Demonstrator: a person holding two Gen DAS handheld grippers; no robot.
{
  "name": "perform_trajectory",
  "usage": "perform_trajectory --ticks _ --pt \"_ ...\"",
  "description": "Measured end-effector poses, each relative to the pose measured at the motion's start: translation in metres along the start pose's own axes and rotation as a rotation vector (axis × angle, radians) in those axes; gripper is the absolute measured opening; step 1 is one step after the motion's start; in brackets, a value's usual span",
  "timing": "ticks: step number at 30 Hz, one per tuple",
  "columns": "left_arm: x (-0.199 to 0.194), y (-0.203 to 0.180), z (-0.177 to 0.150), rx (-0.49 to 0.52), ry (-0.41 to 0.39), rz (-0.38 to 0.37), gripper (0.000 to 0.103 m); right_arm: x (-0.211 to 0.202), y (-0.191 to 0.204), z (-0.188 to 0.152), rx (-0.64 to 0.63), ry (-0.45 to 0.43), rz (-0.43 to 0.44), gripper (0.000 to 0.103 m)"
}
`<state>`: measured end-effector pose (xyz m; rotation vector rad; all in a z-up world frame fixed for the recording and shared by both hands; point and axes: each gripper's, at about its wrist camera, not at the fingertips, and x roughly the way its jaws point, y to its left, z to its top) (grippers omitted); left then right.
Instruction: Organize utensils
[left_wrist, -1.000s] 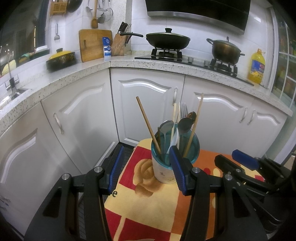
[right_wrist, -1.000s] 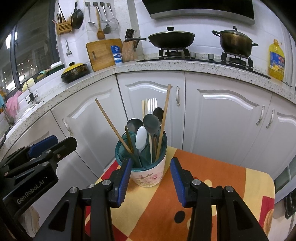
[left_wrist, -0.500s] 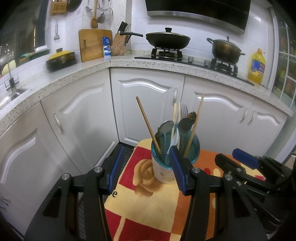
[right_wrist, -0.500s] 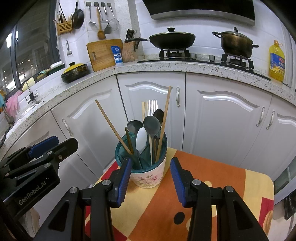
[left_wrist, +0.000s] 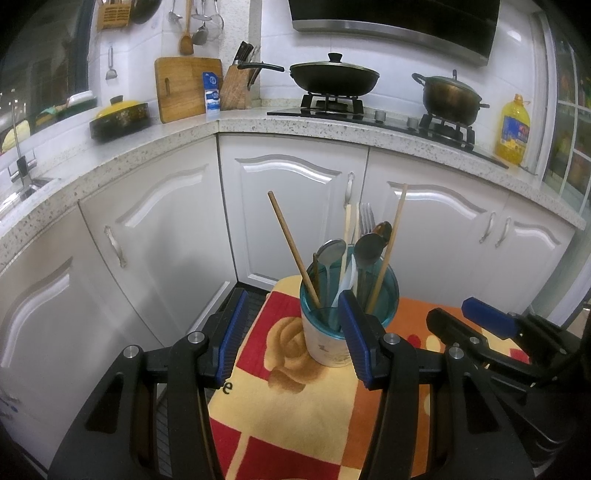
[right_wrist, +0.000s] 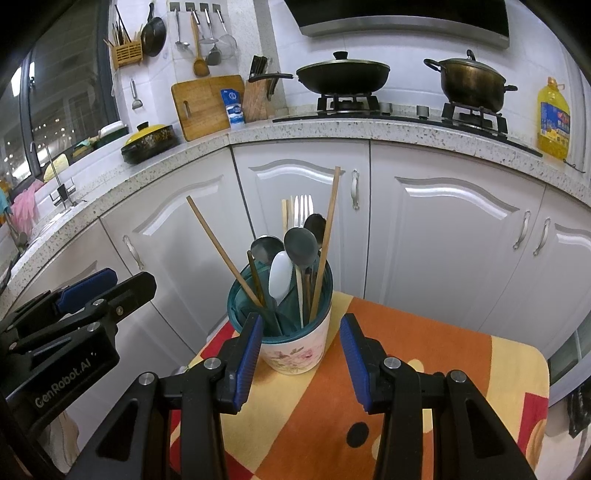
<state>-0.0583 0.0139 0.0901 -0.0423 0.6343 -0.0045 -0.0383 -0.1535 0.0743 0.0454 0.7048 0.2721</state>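
A white floral utensil holder with a teal liner (right_wrist: 295, 350) (left_wrist: 328, 343) stands on a small table with an orange, yellow and red cloth (right_wrist: 424, 369) (left_wrist: 280, 413). It holds wooden chopsticks (right_wrist: 221, 251), metal spoons (right_wrist: 301, 247), a white spoon (right_wrist: 279, 275) and a fork (right_wrist: 303, 210). My left gripper (left_wrist: 291, 332) is open and empty, just in front and left of the holder. My right gripper (right_wrist: 299, 354) is open and empty, its fingers either side of the holder's near face, apart from it.
White kitchen cabinets (right_wrist: 443, 229) stand close behind the table, under a speckled counter (left_wrist: 177, 144). On the counter are a wok (left_wrist: 332, 75) and pot (left_wrist: 448, 98) on a stove, an oil bottle (left_wrist: 513, 129), a cutting board (left_wrist: 184, 88) and a knife block (left_wrist: 236, 86).
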Motion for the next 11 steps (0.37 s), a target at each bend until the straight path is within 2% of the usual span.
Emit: perform_trajectory --ticks 11 --pt "0.010 -0.002 -0.002 0.015 -0.001 -0.002 0.050 0.008 -0.022 -0.009 0.034 0.012 -0.002 0.042"
